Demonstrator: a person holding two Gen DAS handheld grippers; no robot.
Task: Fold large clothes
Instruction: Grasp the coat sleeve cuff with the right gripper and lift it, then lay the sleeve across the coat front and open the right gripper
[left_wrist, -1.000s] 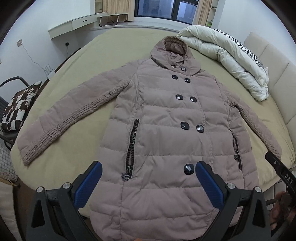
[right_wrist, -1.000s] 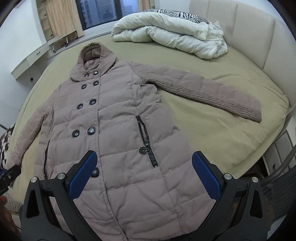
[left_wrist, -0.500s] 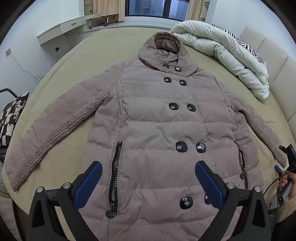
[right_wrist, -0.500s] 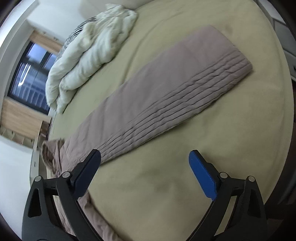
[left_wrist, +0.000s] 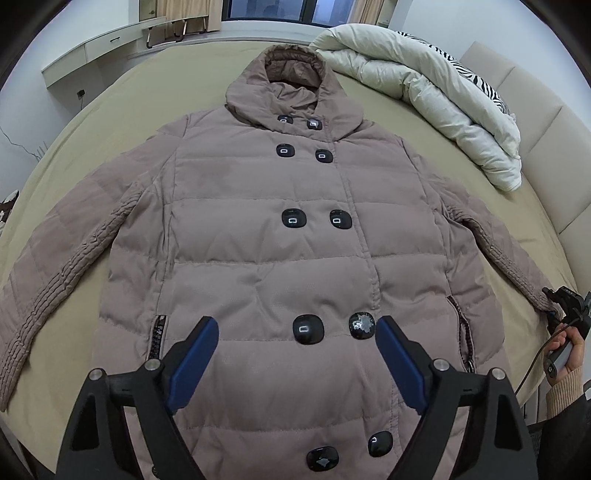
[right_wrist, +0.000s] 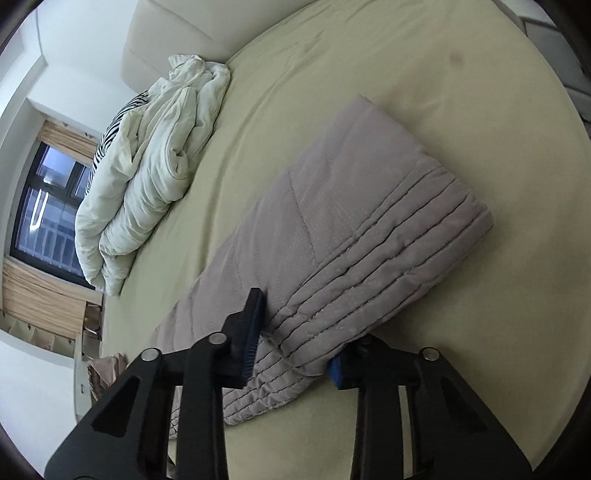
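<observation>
Bed: the wide bed with an olive-tan sheet (left_wrist: 424, 155) carries everything; a crumpled white duvet with a zebra-striped side (left_wrist: 436, 85) lies near the headboard, well apart from the work.
Coat: the long taupe quilted puffer coat with dark glossy buttons (left_wrist: 258, 236) lies front up and spread flat on the sheet, hood toward the window, both sleeves out to the sides. No fold is made yet, by my reading.
Right sleeve: the ribbed-stitched taupe sleeve end (right_wrist: 369, 236) lies across the sheet and runs in between the right tool's fingers.
Right gripper: the right gripper (right_wrist: 295, 347) has its black, blue-padded fingers drawn in around the cuff's side edge, and they appear to pinch it.
Left gripper: the left gripper (left_wrist: 293, 360) hovers over the coat's lower front, its fingers spread wide and holding nothing.
Risk, slip: the hold is on the edge only, so the slick, puffy fabric may pull free when lifted.
Risk, drag: a fast pull across may shift the whole coat and skew the fold, as nothing pins the body.
Risk, bulk: the padded sleeve may spring open again.
</observation>
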